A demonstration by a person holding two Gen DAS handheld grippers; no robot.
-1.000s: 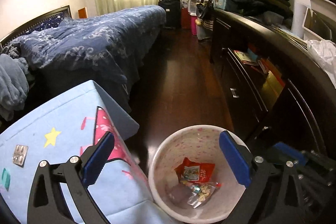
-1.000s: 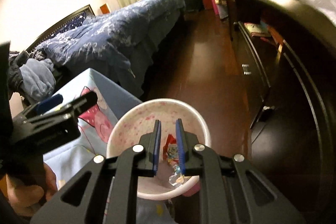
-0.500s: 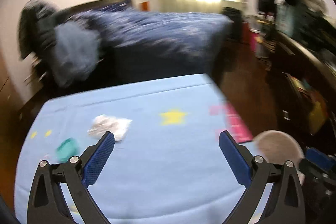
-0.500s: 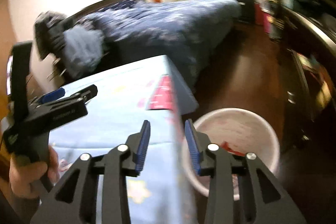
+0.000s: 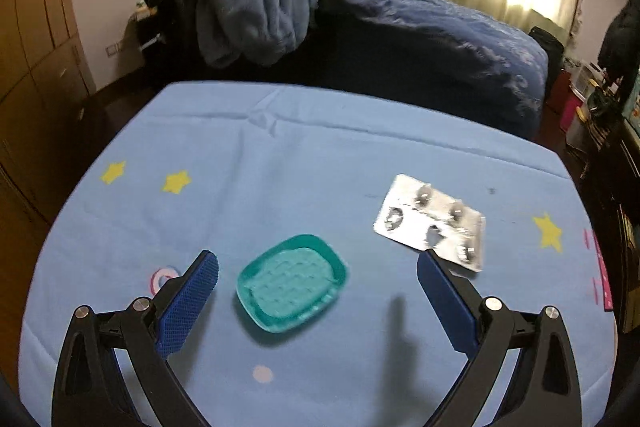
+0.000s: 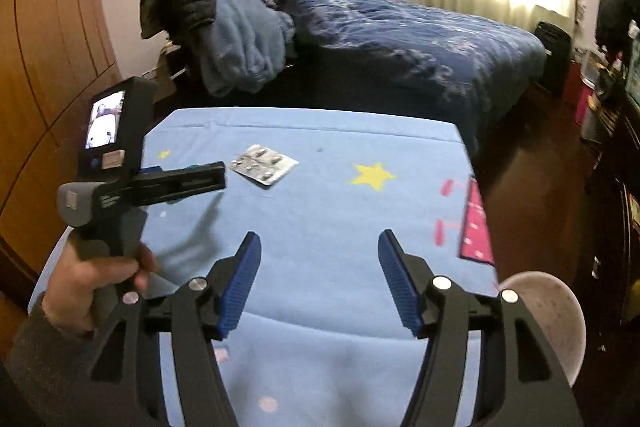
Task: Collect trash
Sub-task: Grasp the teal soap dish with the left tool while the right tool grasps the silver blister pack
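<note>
Bedroom clutter is framing a blue star-print surface [image 5: 304, 155] where a silver blister pack [image 5: 434, 221] is lying, crumpled, its contents hard to make out. Beside it is sitting a teal tray [image 5: 290, 283], between the gaping left claw [image 5: 316, 291]. Nothing is sitting in the right claw [image 6: 320, 279], whose jaws have just been opening; a pale bin [image 6: 548, 315] is showing cut off.

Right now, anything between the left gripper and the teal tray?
Nothing visible. The left gripper is open, with the teal tray on the blue cloth just ahead. The blister pack lies off to the side.
</note>
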